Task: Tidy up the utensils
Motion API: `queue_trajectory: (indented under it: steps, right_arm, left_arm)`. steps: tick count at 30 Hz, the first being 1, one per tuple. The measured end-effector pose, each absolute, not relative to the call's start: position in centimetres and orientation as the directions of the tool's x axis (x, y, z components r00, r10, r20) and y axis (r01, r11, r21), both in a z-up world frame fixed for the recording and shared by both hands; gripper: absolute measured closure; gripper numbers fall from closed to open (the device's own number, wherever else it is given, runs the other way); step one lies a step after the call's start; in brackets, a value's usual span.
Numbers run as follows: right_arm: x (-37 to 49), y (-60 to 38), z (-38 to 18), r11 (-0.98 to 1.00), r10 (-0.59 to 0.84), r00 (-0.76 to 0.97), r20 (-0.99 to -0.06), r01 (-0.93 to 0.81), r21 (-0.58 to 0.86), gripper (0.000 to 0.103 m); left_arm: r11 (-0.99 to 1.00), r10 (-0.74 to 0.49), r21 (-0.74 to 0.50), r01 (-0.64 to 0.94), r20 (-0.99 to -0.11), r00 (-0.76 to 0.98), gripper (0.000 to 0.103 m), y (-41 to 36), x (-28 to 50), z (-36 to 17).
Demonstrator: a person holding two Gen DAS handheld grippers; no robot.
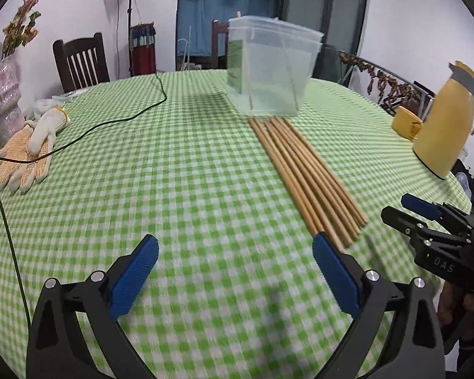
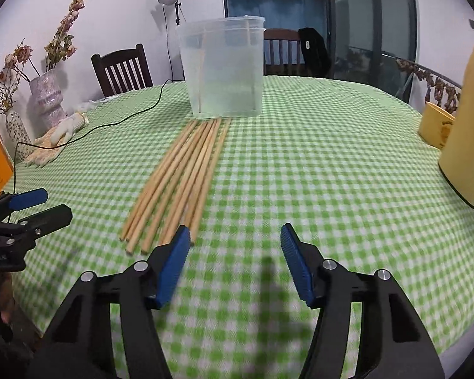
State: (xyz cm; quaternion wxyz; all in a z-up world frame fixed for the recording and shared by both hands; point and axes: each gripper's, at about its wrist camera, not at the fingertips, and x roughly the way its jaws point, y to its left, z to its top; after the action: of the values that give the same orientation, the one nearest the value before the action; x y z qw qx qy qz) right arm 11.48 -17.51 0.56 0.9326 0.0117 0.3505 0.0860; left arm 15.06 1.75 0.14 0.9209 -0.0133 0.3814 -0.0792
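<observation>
Left wrist view: your left gripper hangs released over the checked cloth, nothing between its jaws. The chopsticks lie ahead and to its right, long axis running away from you toward the tub; their near ends sit just beside its right pad.

Right wrist view: your right gripper is also released and empty, jaws narrower. The chopsticks fan ahead and to its left, near ends beside its left pad. Neither hand is clearly nearer.
</observation>
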Motion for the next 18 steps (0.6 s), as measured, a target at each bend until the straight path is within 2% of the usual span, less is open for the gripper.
queue_trajectory:
  steps: [7,11,14,16,18]
  right_arm:
    - [13.6,-16.3,-0.7,0.980,0.187,0.690,-0.700,-0.183,0.081,0.064]
    - [13.5,-16.2,-0.8,0.985,0.150,0.691,-0.707,-0.167,0.045,0.071]
    - [13.4,-16.5,-0.8,0.987,0.137,0.694,-0.707,-0.156,0.039,0.081]
    - [13.4,-17.0,-0.8,0.988,0.139,0.692,-0.709,-0.149,0.049,0.093]
    - [13.4,-17.5,-0.8,0.987,0.145,0.689,-0.710,-0.148,0.058,0.095]
  left_arm:
    - [0.984,-0.173,-0.102,0.145,-0.735,0.656,0.009,1.1,18.0,-0.2]
    - [0.980,-0.185,-0.092,0.175,-0.743,0.643,0.009,-0.2,19.3,-0.5]
    - [0.976,-0.186,-0.069,0.207,-0.755,0.628,0.009,-1.3,20.0,-0.9]
    - [0.972,-0.186,-0.050,0.231,-0.767,0.615,0.009,-2.2,20.4,-1.3]
    - [0.969,-0.183,-0.036,0.246,-0.773,0.608,0.009,-2.7,20.4,-1.5]
